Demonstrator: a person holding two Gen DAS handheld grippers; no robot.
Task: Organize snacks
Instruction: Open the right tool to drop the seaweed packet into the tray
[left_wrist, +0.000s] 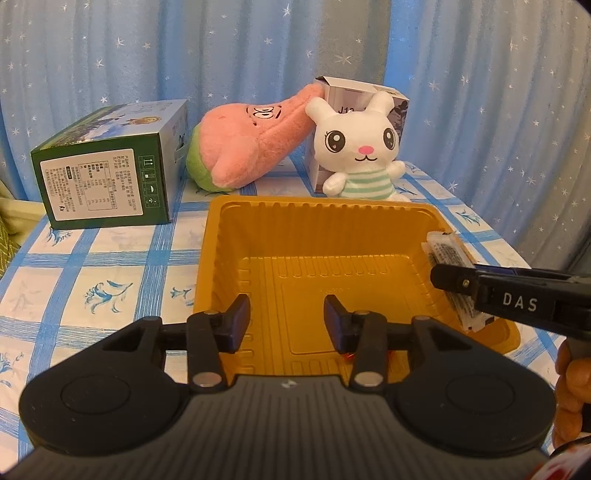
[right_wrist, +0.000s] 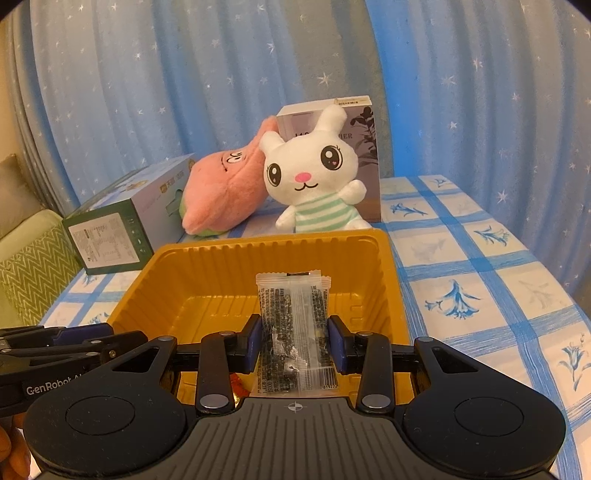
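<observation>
Right gripper (right_wrist: 291, 341) pinches clear printed snack packet (right_wrist: 293, 325) above ribbed yellow plastic tray (right_wrist: 388, 295); only right view shows both pads (right_wrist: 338, 343) gripping. Left gripper (left_wrist: 287, 321) spread, empty over tray.

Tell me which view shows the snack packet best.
Right wrist view: the clear snack packet faces the camera, pinched between the right gripper pads over the yellow tray. Left wrist view shows it edge-on, partly hidden by that gripper.
</observation>
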